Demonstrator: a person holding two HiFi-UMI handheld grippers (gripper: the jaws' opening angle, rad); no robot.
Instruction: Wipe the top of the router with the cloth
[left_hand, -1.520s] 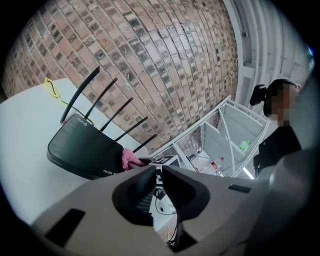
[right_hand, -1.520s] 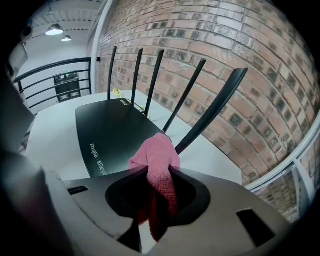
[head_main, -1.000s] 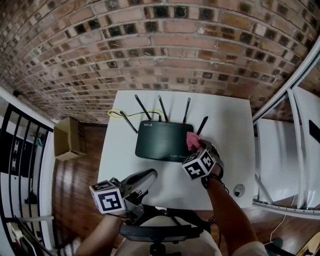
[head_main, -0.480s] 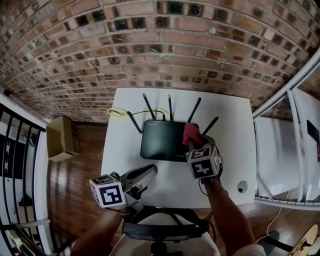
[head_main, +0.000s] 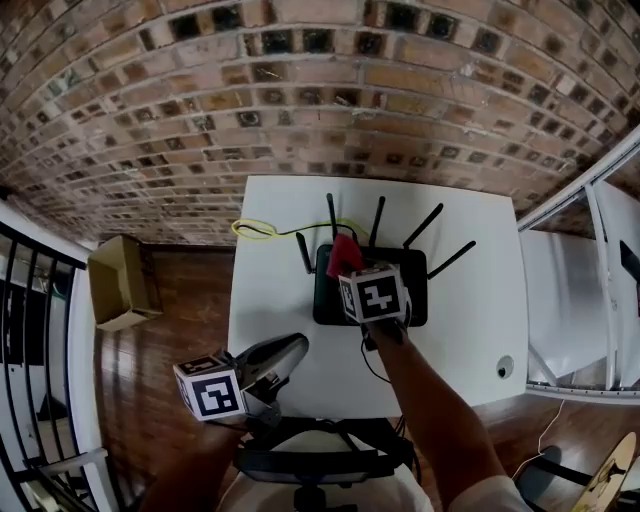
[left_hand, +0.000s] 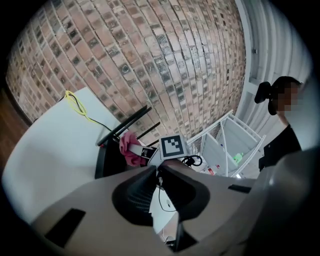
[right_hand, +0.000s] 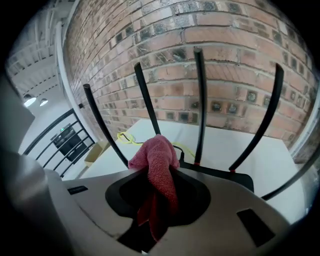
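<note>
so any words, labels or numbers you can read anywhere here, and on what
No text can be read in these pictures.
router: no print shows; much of its top is covered by the right gripper and the pink cloth.
Cubes on the right gripper and the left gripper: black and white square patterns only, no lettering.
white shelf rack: the small items on it are too blurred to read.

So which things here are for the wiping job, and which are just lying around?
For the job: router, pink cloth, right hand-held gripper pinching it.
Just lying about: yellow cable, cardboard box on the floor, left hand-held gripper, shut on nothing.
</note>
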